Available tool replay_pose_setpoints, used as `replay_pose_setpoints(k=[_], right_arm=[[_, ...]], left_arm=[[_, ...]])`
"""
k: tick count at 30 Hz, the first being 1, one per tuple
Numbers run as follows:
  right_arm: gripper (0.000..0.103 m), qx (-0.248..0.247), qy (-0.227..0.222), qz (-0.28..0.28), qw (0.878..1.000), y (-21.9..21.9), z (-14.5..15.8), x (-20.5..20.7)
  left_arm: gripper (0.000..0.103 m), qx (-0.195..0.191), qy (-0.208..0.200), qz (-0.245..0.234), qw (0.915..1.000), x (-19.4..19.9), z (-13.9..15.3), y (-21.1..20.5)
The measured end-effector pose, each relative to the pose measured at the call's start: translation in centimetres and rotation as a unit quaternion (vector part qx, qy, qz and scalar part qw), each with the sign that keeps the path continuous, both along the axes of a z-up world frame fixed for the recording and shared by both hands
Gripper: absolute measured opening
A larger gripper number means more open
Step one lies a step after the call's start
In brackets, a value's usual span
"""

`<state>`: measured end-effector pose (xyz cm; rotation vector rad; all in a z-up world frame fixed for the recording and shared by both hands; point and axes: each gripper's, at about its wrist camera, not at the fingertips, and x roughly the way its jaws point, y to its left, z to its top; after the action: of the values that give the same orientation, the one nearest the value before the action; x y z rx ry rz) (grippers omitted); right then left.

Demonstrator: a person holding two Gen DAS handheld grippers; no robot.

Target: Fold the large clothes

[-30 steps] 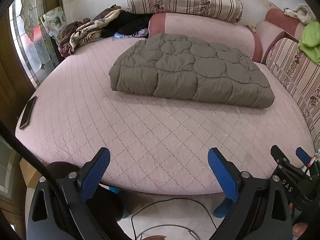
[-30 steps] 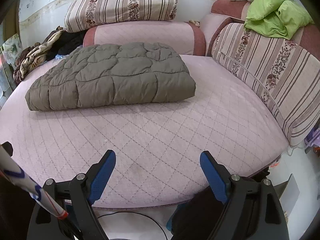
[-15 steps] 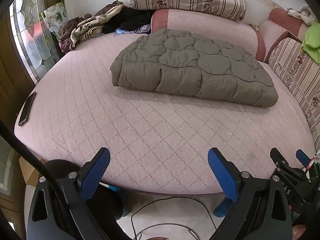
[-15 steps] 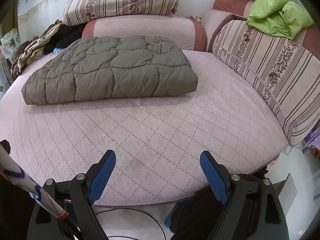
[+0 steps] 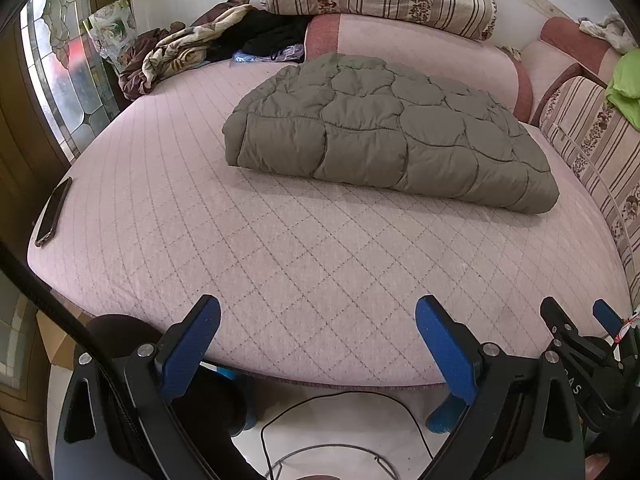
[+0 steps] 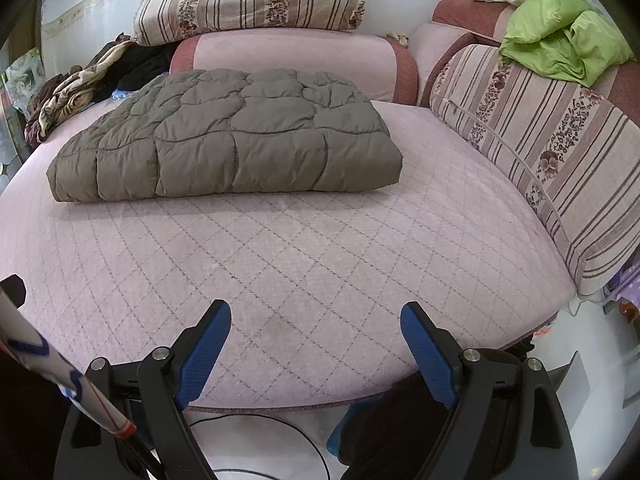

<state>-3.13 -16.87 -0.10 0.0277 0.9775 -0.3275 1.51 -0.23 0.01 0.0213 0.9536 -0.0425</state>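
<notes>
Both tools are brought slightly nearer the bed vs 1 s ago, w/ the folded quilted coat seen larger. L tool is held w/ blue pads spread wide, nothing gripped, at the bed front edge. R tool likewise spread, empty. Olive quilted coat is laid folded mid-bed, well apart from both tools. Phone is seen at the bed's left edge; green cloth on the striped cushions.

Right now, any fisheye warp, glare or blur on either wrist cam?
Left wrist: strong barrel warp bends the bed edge, dark corners, stained-glass window bright, olive quilted coat sharp. Right wrist: same warp and vignette, even light, soft shadow under the coat.
</notes>
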Motion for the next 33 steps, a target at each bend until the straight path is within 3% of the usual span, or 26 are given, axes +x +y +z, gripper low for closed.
replay_pose_setpoints(k=[10,33], right_arm=[[0.09,0.0,0.0,0.003,1.0,0.2,0.2,-0.2],[0.09,-0.004,-0.018,-0.002,1.0,0.0,2.4,-1.3]], left_arm=[[0.098,0.019,-0.022,0.002,0.9996,-0.6,0.1,-0.2],[0.098,0.017,-0.042,0.004,0.9989,-1.6,0.9,0.2]])
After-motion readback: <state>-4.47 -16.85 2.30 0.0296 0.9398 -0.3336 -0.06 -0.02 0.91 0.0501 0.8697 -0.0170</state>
